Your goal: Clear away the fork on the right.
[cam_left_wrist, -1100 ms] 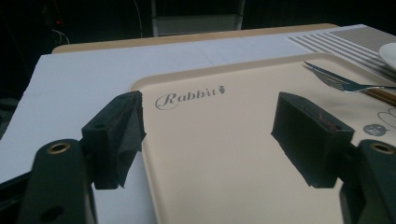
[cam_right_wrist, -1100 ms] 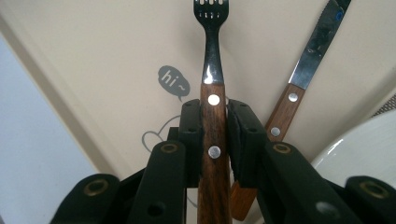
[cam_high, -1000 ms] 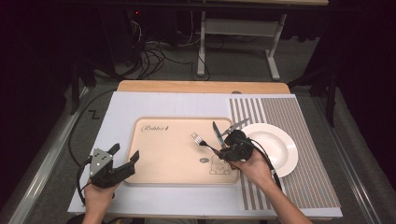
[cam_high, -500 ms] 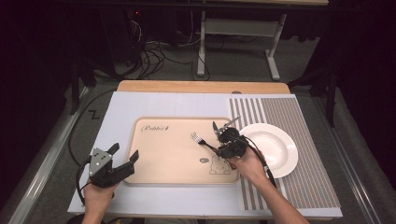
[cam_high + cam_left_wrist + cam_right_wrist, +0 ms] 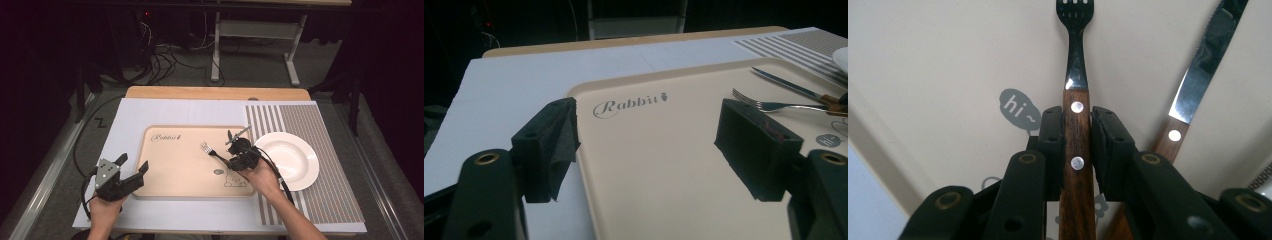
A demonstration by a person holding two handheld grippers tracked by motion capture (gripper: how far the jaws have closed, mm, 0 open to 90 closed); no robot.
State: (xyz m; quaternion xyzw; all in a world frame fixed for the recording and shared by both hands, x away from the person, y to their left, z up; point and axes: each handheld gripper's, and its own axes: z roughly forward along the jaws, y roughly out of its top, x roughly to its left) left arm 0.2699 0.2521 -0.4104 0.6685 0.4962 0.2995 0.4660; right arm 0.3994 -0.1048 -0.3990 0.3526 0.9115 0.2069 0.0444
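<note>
A fork with a wooden handle lies over the beige tray, tines pointing to the tray's middle. My right gripper is shut on that handle, and the pads press it from both sides. In the high view the right gripper sits at the tray's right side with the fork sticking out to the left. A knife with the same wooden handle lies just beside it on the tray. My left gripper stands open at the tray's front left corner, with nothing between its pads.
A white plate rests on the striped mat to the right of the tray, close to the right hand. The knife lies slanted at the tray's right edge. The tray stands on a white sheet over a wooden table.
The right hand has shifted slightly to the left and turned a little, with the fork still in its jaws. The left gripper has stayed where it was.
</note>
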